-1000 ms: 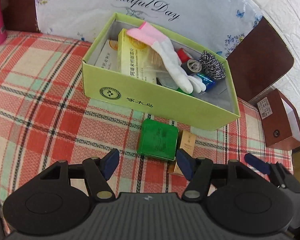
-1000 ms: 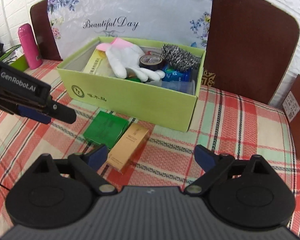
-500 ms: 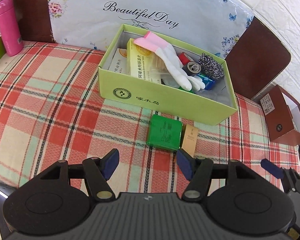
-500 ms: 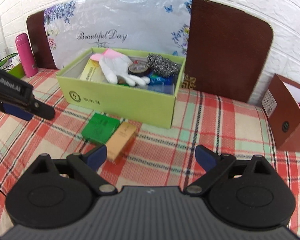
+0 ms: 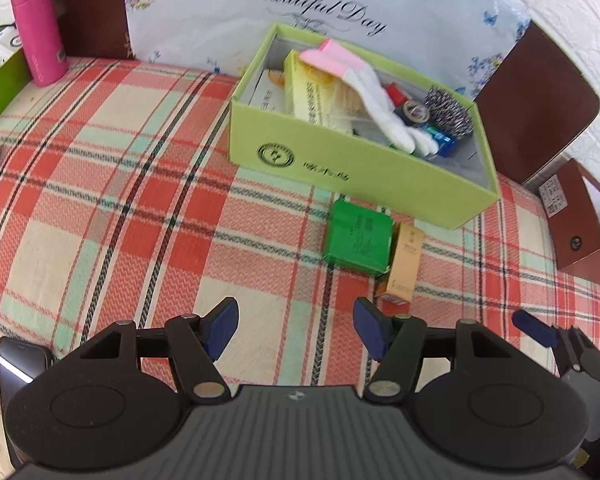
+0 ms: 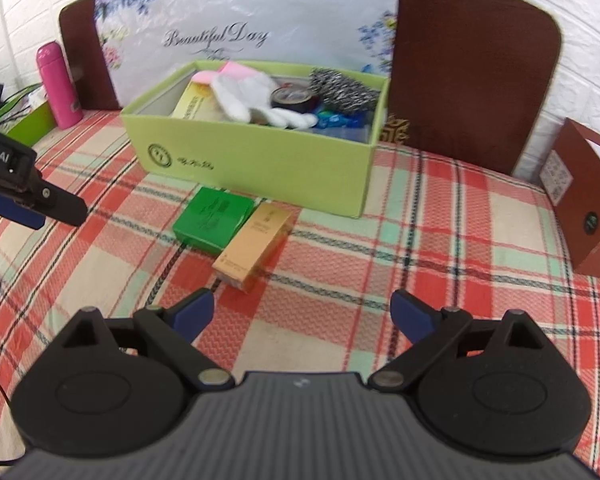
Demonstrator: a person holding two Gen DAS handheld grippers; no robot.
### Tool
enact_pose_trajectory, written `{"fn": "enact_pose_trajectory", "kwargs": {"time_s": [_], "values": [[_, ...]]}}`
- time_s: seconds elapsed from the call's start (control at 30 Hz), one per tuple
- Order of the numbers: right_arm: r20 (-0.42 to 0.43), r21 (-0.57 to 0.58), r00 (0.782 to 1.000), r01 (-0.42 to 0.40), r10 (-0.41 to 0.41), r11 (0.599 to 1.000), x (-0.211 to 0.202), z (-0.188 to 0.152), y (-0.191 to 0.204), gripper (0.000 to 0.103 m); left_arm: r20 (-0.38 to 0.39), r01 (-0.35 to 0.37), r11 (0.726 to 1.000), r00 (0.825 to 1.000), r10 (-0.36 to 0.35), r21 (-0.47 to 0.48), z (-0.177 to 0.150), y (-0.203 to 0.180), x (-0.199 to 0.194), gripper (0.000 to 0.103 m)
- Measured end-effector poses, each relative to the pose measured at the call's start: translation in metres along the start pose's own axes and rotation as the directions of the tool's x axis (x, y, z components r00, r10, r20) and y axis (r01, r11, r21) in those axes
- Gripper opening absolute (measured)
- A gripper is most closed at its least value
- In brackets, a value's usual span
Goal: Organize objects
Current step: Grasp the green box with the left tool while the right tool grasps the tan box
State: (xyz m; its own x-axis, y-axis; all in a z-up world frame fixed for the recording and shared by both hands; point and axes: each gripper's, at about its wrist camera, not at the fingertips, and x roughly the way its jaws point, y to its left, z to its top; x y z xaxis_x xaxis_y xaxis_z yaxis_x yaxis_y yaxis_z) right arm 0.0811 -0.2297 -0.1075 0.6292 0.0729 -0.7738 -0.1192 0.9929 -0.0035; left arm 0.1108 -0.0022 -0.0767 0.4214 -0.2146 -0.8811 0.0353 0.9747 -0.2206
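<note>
1. Both tongs are wide and empty: left gripper (image 5: 295, 326), right gripper (image 6: 303, 314).
2. The tan carton (image 6: 253, 247) touches the green packet (image 6: 213, 218), just near of the lime box (image 6: 260, 168).
3. Grip the carton across its narrow sides (probably light), lifting clear of the packet.
</note>
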Motion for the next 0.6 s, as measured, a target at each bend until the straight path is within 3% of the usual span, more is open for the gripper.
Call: {"fn": "enact_pose_trajectory", "kwargs": {"time_s": [0.3,0.6], "values": [[-0.038,-0.040,0.996,-0.079,0.078,0.996,0.033,0.017,0.020,0.088,-0.049,-0.021,1.000,0.999,0.020,-0.013,-0.002,0.005,0.017,0.066],[-0.088,-0.061,0.993,-0.089,0.083,0.994,0.075,0.031,0.032,0.070,-0.097,-0.029,0.999,0.995,0.027,-0.017,-0.001,0.005,0.036,0.066]]}}
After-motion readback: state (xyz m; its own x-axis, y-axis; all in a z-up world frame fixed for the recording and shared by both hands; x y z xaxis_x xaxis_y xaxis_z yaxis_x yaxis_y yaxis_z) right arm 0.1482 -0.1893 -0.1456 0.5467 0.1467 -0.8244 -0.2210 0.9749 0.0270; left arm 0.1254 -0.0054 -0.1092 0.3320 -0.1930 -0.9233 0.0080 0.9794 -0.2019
